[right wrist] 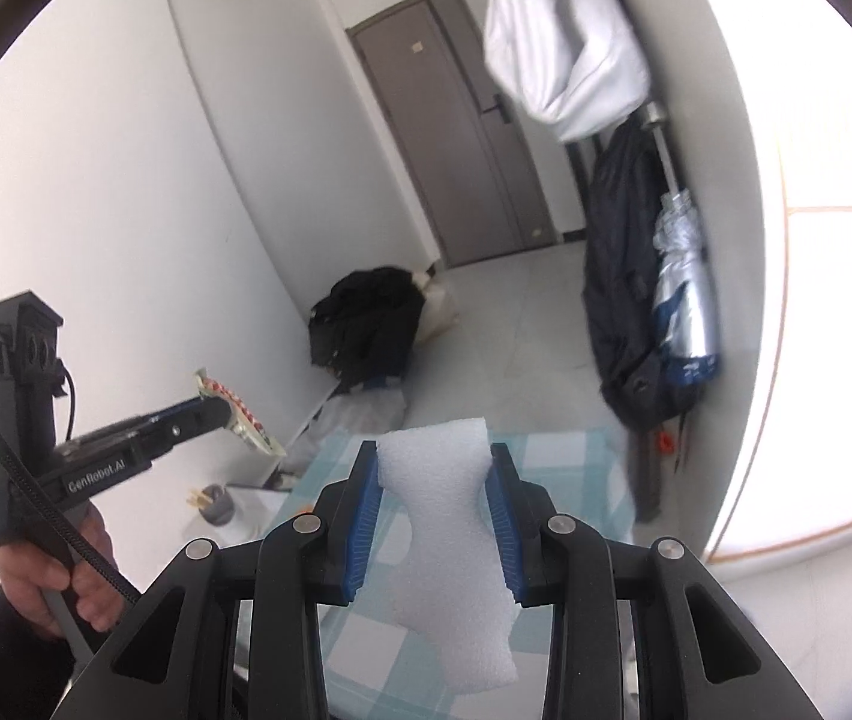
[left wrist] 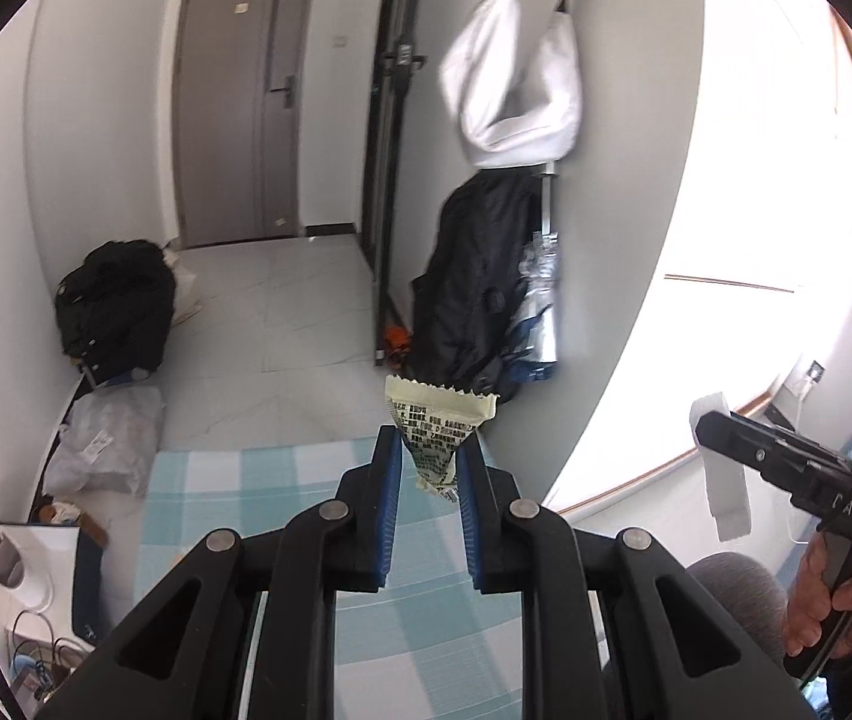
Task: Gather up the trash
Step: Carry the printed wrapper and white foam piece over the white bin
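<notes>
Both tongs held up over the bed (left wrist: 234, 480), checked blue-and-white cover, pointing slightly downward toward the far door (left wrist: 240, 102). Left tongs (left wrist: 429, 450) clamped on a crumpled snack wrapper (left wrist: 438, 420): cream side with dense black print faces the left camera, too small to read; the right view shows the same wrapper (right wrist: 240, 414) with red and white pattern on its other side. Left hand (right wrist: 54, 570) wraps the pistol-style handle from below, dark sleeve at the wrist, braided cable running past the fingers; "GenRobot.AI" printed in white on the left unit's body. Right tongs (right wrist: 432, 468) clamped on a white foam sheet (right wrist: 450, 546), the sheet pinched in at the waist between the blue pads and hanging down toward the camera. Seen from the left, the right tongs (left wrist: 703, 426) hold the foam sheet (left wrist: 723, 480) dangling below the tips; right hand (left wrist: 834, 594) grips its handle, letters "AS" partly legible on that unit. Far right, a white bag (left wrist: 510, 90), a dark jacket (left wrist: 474, 282) and a folded umbrella (right wrist: 684, 300) hang at the wall. Black bag (left wrist: 114, 306) on the floor at left.
</notes>
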{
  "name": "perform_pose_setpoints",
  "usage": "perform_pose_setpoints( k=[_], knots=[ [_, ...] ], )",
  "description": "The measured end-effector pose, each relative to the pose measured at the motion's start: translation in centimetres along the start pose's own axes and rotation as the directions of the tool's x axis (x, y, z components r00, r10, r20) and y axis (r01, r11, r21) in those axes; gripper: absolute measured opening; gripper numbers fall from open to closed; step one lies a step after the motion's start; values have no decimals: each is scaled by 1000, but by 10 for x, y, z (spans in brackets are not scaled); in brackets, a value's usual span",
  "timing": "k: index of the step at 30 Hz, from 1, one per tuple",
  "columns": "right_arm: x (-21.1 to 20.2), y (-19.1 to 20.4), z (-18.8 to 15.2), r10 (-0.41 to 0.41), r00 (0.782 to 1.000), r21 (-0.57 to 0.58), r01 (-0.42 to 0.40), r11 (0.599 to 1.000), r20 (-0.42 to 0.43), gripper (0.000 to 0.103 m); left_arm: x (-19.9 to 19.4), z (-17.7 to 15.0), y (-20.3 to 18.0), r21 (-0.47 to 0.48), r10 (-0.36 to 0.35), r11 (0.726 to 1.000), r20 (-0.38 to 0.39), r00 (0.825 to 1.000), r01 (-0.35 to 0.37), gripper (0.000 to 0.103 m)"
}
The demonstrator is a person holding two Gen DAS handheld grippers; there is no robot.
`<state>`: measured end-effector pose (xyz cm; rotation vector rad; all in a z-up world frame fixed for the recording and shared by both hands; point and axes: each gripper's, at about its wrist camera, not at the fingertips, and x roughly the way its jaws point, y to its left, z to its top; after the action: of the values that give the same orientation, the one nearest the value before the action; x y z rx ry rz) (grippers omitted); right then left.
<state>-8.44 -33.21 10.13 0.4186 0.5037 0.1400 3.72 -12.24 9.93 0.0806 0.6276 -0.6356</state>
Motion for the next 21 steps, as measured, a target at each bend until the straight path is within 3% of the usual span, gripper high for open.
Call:
perform_pose_setpoints(
  k=[9, 14, 21],
  knots=[
    [-64, -62, 16, -126, 989, 60, 122, 991, 73, 33, 23, 16, -70, 70, -147, 987, -7, 989, 147, 14],
    [-84, -113, 5, -221, 973, 131, 211, 969, 64, 33, 43, 19, -113, 105, -241, 964, -45, 969, 245, 14],
    [-95, -184, -28, -319, 948, 253, 306, 918, 11, 33, 87, 13, -148, 139, -292, 940, -148, 945, 312, 14]
  ],
)
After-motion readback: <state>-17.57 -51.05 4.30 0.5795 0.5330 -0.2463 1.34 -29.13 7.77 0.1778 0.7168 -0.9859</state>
